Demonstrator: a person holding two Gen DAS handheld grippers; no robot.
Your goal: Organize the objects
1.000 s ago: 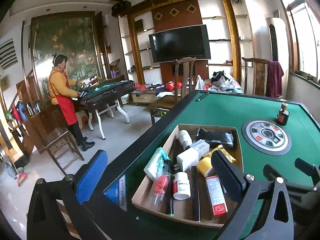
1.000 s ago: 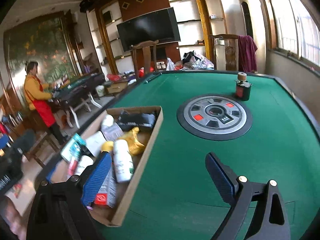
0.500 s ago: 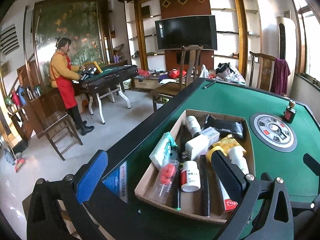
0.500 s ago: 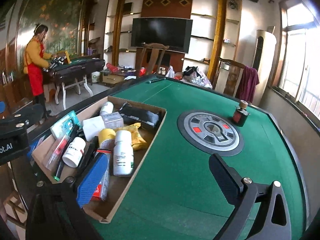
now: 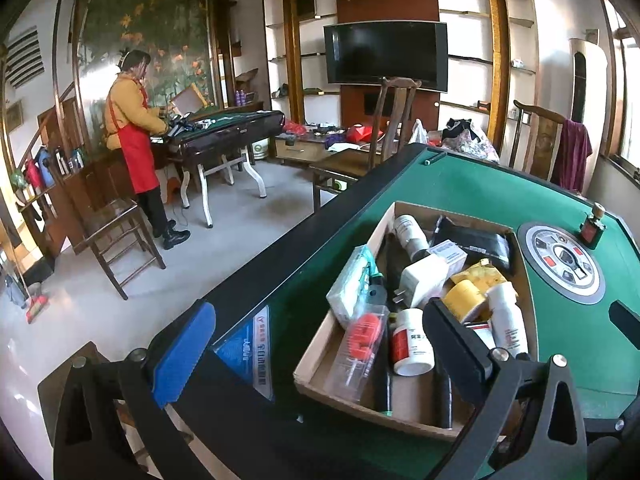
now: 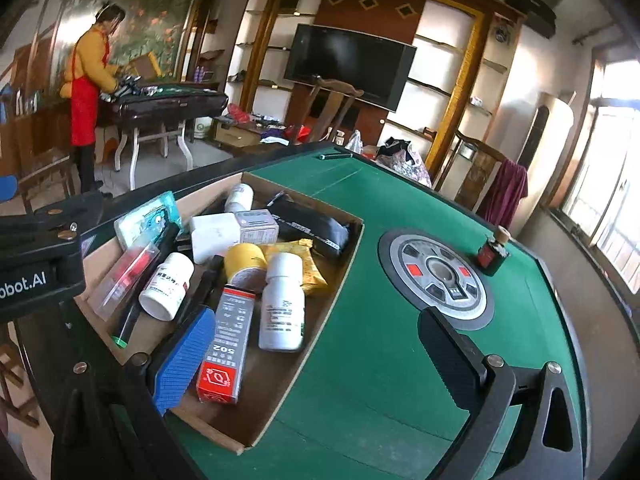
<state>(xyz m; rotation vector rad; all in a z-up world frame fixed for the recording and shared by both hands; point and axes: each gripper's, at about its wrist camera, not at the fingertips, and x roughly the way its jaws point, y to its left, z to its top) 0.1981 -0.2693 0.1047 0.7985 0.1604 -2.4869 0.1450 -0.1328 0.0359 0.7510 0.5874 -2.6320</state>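
The cardboard box on the green table is full of jumbled things: 2 white bottles, a yellow tape roll, a red glue box. Sorting looks barely started. Only 1 small dark bottle stands out on the green table, well apart. The left claw and right claw are spread wide, holding nothing. The box sits near the table's black edge; the right side has lots of open room.

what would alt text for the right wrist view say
An open right hand-held gripper hovers over a cardboard box of small items: a white bottle, a red 502 glue carton and yellow tape. The box sits on a green mahjong table.
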